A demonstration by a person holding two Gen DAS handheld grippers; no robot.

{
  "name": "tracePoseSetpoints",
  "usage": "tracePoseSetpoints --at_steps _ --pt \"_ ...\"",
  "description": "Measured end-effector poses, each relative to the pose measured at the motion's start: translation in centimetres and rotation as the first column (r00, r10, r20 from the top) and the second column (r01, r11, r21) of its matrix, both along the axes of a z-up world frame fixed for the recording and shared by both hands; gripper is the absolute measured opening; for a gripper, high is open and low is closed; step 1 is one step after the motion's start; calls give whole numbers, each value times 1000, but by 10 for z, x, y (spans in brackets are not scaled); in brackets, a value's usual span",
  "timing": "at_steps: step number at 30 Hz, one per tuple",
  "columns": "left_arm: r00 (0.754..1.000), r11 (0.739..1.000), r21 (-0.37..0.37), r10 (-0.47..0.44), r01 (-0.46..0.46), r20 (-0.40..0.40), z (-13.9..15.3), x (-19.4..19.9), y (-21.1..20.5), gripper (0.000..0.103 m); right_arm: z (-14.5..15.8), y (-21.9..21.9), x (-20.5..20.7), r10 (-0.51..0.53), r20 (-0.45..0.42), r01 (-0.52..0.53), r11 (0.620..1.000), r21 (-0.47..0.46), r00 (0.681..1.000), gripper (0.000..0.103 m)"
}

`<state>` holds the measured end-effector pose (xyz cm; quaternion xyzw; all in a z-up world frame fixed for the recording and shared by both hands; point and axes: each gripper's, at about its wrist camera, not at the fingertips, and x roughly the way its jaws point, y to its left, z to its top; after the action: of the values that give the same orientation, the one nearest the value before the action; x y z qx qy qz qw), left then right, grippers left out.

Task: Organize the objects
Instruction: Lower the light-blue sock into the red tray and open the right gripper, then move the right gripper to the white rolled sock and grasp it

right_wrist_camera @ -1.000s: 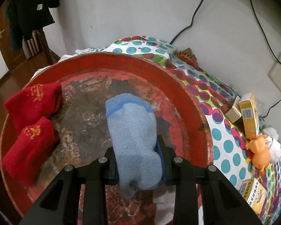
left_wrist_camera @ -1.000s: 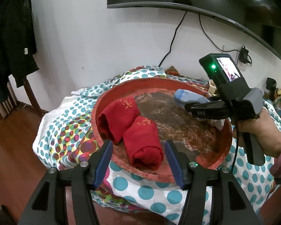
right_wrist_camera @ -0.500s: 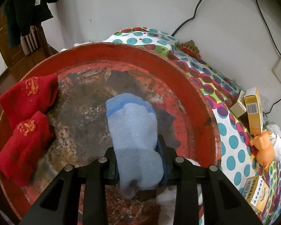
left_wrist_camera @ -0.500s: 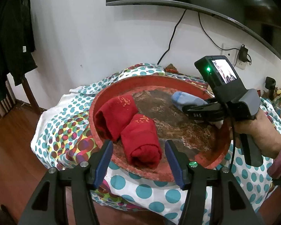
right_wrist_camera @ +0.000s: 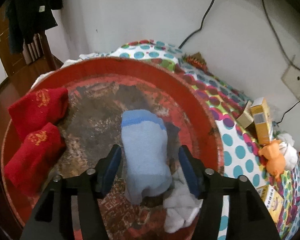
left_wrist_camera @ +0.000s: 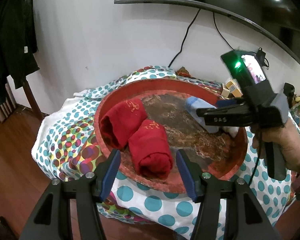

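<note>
Risk: right gripper [right_wrist_camera: 150, 168] fingers just opened wide, blue sock [right_wrist_camera: 146, 150] released | retreat could snag it | left gripper [left_wrist_camera: 148, 172] wide, empty.

Right gripper [right_wrist_camera: 150, 170] jaws, clamped on the blue sock [right_wrist_camera: 147, 156] a second ago, have just been opening; pads are now clear of it. The sock is left lying in the red tray [right_wrist_camera: 206, 108], lower centre of frame.
</note>
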<state>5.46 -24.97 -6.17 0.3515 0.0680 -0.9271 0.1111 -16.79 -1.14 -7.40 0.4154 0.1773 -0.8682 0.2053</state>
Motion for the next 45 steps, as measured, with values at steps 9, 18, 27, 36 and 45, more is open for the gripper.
tracePoseSetpoints --at_steps 9,18,27,36,45 --pt "1000 999 -33 -26 26 7 -1 -2 15 59 22 15 8 -37 -32 35 998 -59 999 64" --pt "996 990 -107 -89 90 17 -1 -4 41 59 30 55 -7 -132 -56 128 989 -76 990 65" --pt "988 983 -110 -145 150 48 -8 -8 64 59 36 124 -37 -283 -59 277 956 -100 957 66" --pt "976 965 -150 -208 215 64 -12 -9 90 59 22 164 -72 -407 -21 402 909 -112 913 67" --pt "956 943 -163 -282 292 80 -19 -14 119 59 10 202 -132 -438 38 438 887 -147 898 74"
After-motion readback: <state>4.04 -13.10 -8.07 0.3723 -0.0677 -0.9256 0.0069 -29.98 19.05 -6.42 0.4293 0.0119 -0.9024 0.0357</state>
